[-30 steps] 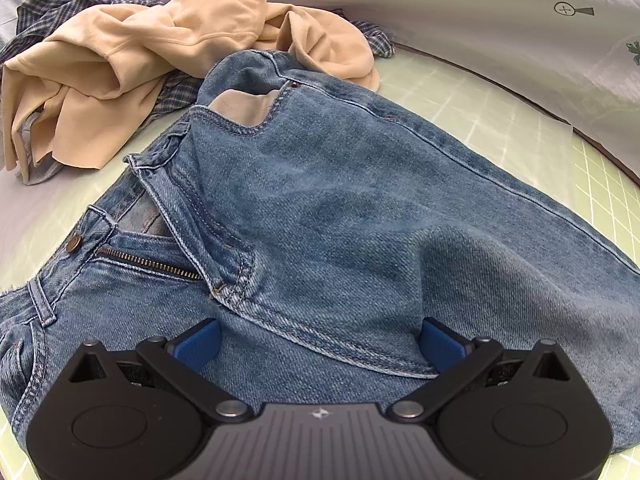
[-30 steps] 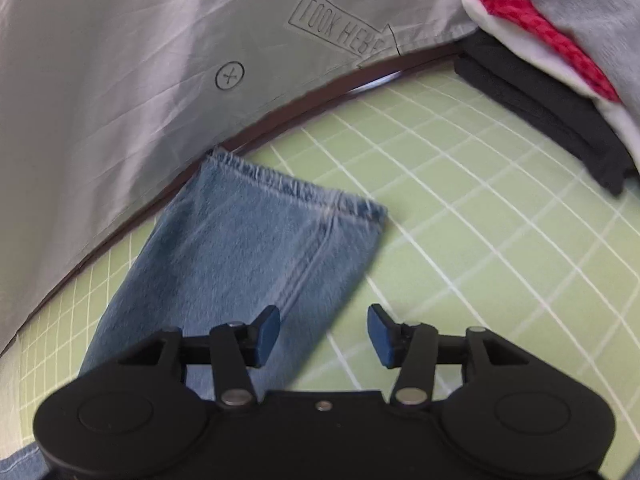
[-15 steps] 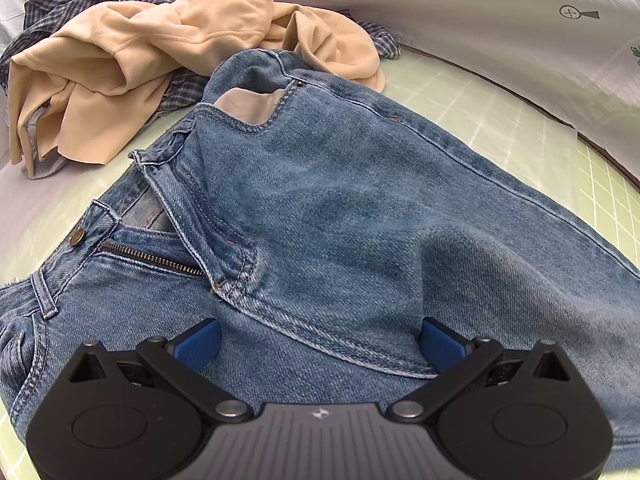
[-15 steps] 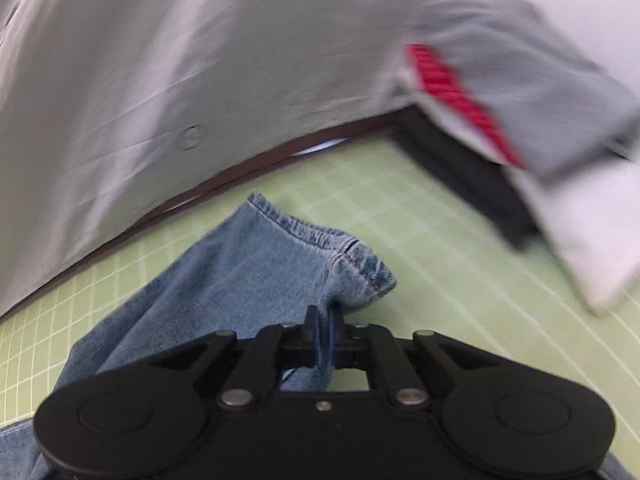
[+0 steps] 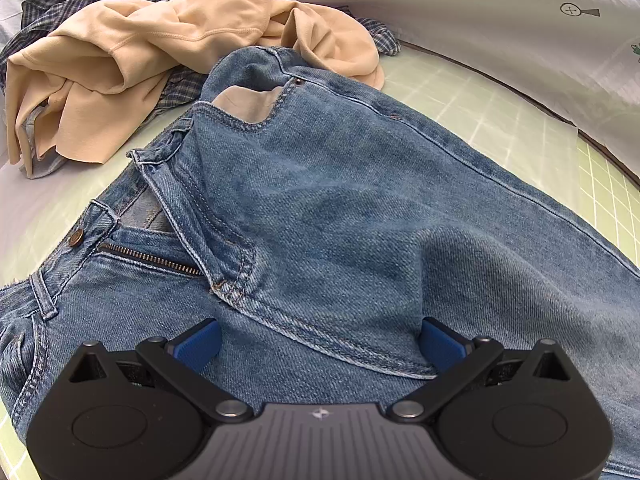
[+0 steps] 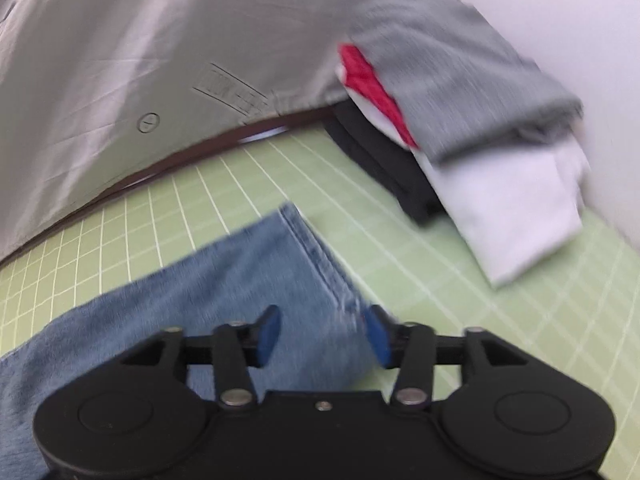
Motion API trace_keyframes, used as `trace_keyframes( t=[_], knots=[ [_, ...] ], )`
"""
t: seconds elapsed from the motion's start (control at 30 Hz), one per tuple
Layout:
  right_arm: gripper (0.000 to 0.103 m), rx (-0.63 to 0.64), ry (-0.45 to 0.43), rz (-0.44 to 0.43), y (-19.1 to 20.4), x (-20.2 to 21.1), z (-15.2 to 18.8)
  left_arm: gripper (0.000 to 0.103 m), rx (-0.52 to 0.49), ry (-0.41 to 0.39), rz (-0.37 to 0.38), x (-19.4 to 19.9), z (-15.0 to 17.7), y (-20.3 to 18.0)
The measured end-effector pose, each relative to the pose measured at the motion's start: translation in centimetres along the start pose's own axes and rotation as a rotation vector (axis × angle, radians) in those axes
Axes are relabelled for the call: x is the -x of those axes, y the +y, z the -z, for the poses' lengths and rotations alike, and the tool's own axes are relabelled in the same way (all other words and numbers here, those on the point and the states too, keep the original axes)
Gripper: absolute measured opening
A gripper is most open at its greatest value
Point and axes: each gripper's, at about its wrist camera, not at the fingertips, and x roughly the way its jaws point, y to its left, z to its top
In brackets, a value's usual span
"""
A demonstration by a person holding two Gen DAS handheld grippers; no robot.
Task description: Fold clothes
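Blue jeans (image 5: 340, 216) lie on the green grid mat with the fly unzipped and the waistband toward the upper left. My left gripper (image 5: 318, 344) is open wide, its blue pads resting low over the crotch seam. In the right wrist view the jeans' leg end (image 6: 256, 272) lies flat on the mat, its hem pointing up and right. My right gripper (image 6: 322, 334) is open, its pads on either side of the hem corner, not pinching it. That view is motion-blurred.
A beige garment (image 5: 152, 64) lies crumpled on a plaid shirt (image 5: 68, 4) beyond the waistband. A stack of folded clothes (image 6: 460, 120), grey, red, white and black, sits at the mat's far right. A grey cloth backdrop (image 6: 160, 40) rises behind the green mat (image 6: 500, 320).
My right gripper was shut on the leg hem half a second ago; now it is open and the hem lies flat. The left gripper has barely moved.
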Motion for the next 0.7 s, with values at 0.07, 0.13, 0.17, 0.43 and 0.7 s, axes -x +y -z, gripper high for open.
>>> trace_keyframes(
  t=[0.07,0.13,0.17,0.43,0.7],
  knots=[
    [0.09,0.033,-0.017,0.009,0.8,-1.1,-1.4,0.103,0.001,0.0,-0.001,0.0,0.0,0.1],
    [0.102,0.032,0.007,-0.04,1.0,-3.5,-3.0,0.103,0.005,-0.001,-0.003,0.0,0.0,0.1],
    [0.102,0.024,0.024,-0.068,0.9,-4.8,-3.6,0.103,0.007,-0.002,-0.004,0.0,0.1,0.1],
    [0.06,0.015,0.134,-0.165,0.2,-11.7,-6.1,0.103,0.02,0.01,-0.012,0.0,0.0,0.0],
    [0.008,0.11,0.076,-0.254,-0.3,-11.9,-6.1,0.103,0.06,0.02,-0.037,0.1,-0.2,0.1]
  ],
)
